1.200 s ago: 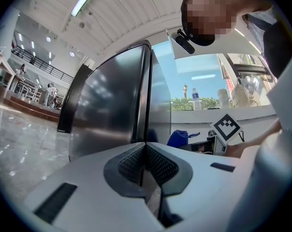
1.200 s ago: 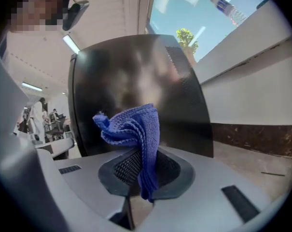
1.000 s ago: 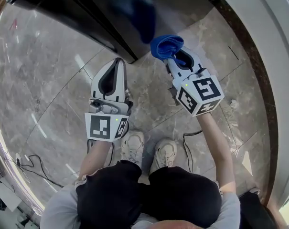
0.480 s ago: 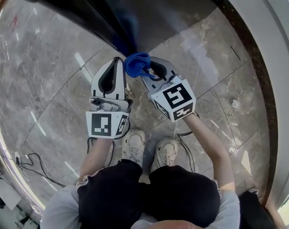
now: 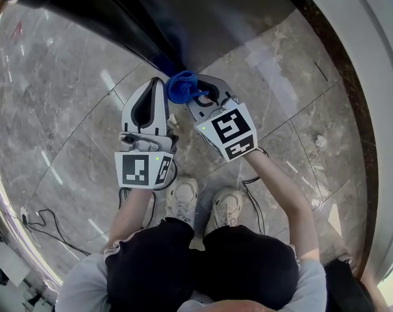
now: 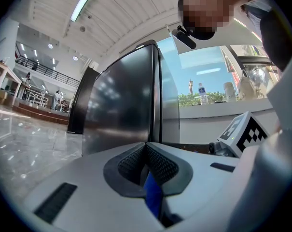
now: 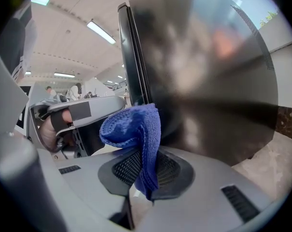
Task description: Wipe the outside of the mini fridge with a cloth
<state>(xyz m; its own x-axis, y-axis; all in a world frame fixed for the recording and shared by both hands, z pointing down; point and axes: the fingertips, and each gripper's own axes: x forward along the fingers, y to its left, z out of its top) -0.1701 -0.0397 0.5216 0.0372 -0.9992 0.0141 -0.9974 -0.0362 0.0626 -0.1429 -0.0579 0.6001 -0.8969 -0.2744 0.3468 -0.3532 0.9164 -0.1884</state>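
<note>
The mini fridge point(image 5: 209, 18) is a dark, glossy box standing on the floor at the top of the head view; it fills the left gripper view point(image 6: 129, 100) and the right gripper view point(image 7: 203, 66). My right gripper point(image 5: 195, 90) is shut on a bunched blue cloth point(image 5: 182, 86), which touches the fridge's near bottom corner. In its own view the cloth point(image 7: 136, 124) sticks up out of the right gripper point(image 7: 145, 166) against the fridge edge. My left gripper point(image 5: 158, 84) is shut on nothing, side by side with the right one, tips near the same corner.
Polished grey marble floor point(image 5: 66, 109) lies all around. A white wall base point(image 5: 371, 77) with a dark floor strip runs down the right. Cables point(image 5: 37, 225) lie at the lower left, another cable point(image 5: 254, 197) by the person's shoes point(image 5: 182, 199).
My right gripper has carried the cloth leftward, from the fridge's right-hand face to its near corner, ending next to the left gripper. The left gripper has barely moved.
</note>
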